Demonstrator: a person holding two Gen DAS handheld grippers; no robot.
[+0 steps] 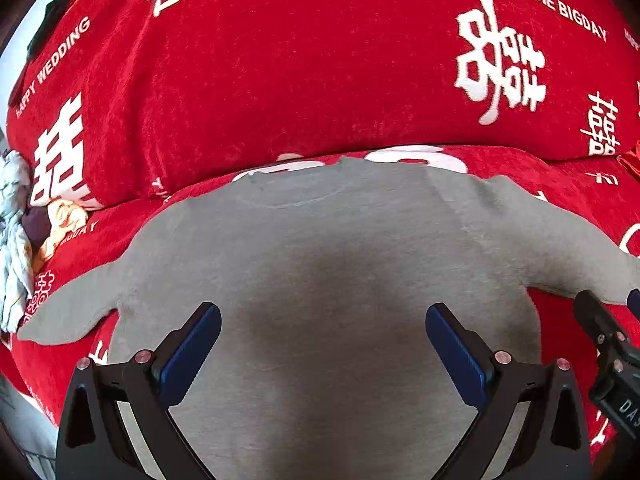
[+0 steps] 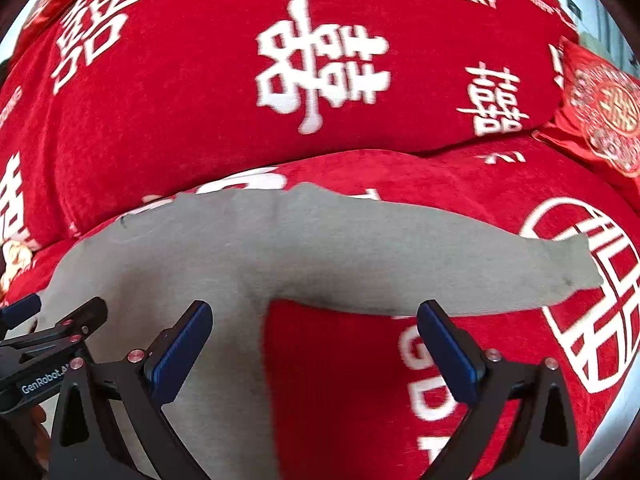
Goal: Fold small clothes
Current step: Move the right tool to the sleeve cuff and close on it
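A small grey long-sleeved top (image 1: 320,248) lies spread flat on a red sofa seat (image 1: 560,184), collar toward the backrest, both sleeves out to the sides. My left gripper (image 1: 323,320) is open and empty above the middle of the top's body. My right gripper (image 2: 314,318) is open and empty above the top's right side, where the right sleeve (image 2: 460,264) meets the body. The right gripper also shows at the right edge of the left wrist view (image 1: 612,344). The left gripper shows at the left edge of the right wrist view (image 2: 44,336).
The red backrest cushion (image 1: 300,72) with white lettering rises behind the top. A heap of other clothes (image 1: 24,232) lies at the seat's left end. A red embroidered pillow (image 2: 600,112) stands at the right end.
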